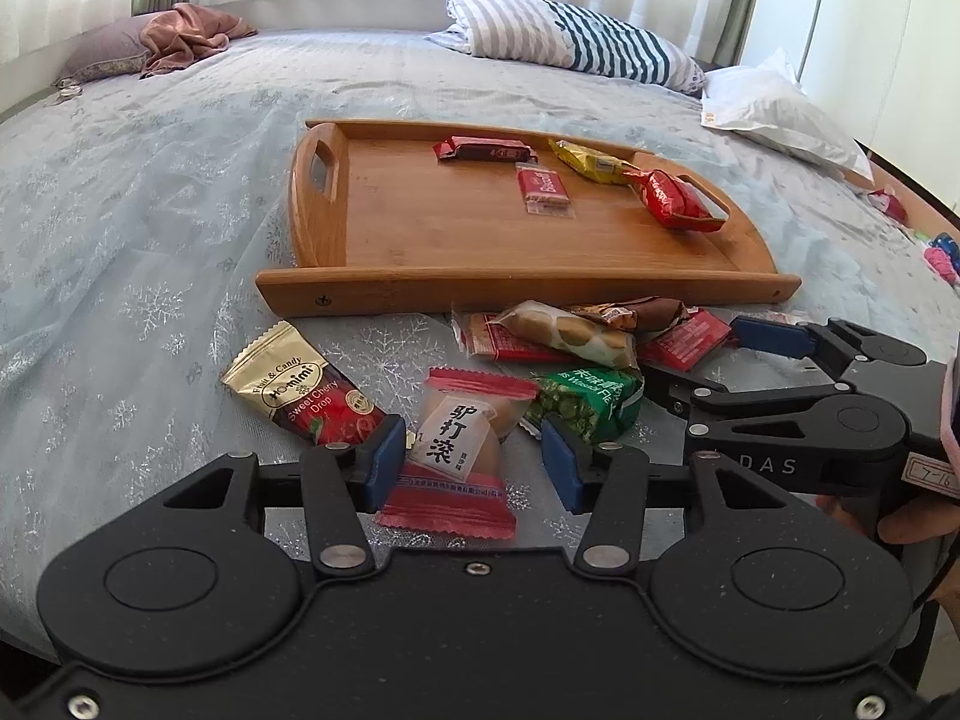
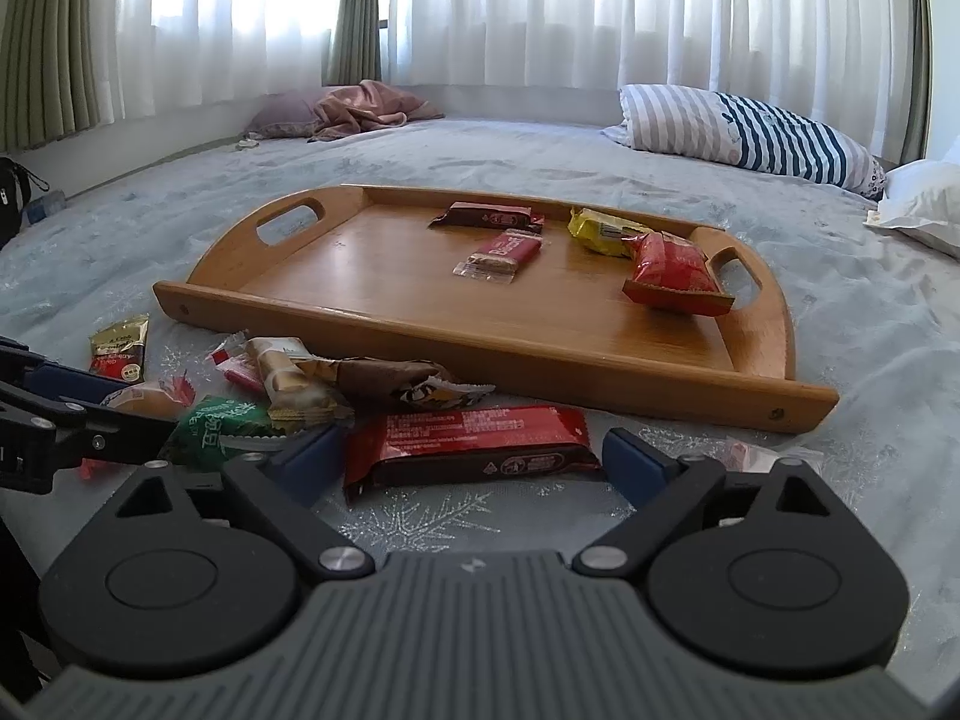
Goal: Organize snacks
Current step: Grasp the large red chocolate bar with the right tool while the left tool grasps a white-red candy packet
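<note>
Both tongs are straddling, unclamped: left gripper (image 1: 474,462) around a red-edged pastry packet (image 1: 453,450), right gripper (image 2: 474,456) around a glossy red bar wrapper (image 2: 468,441), risking slippage before the twelve-o'clock wooden tray (image 1: 420,285).

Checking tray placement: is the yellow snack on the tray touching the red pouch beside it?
Touching. In the right wrist view the yellow snack runs under the red pouch, whose twisted end overlaps it on the tray; no gap shows.
</note>
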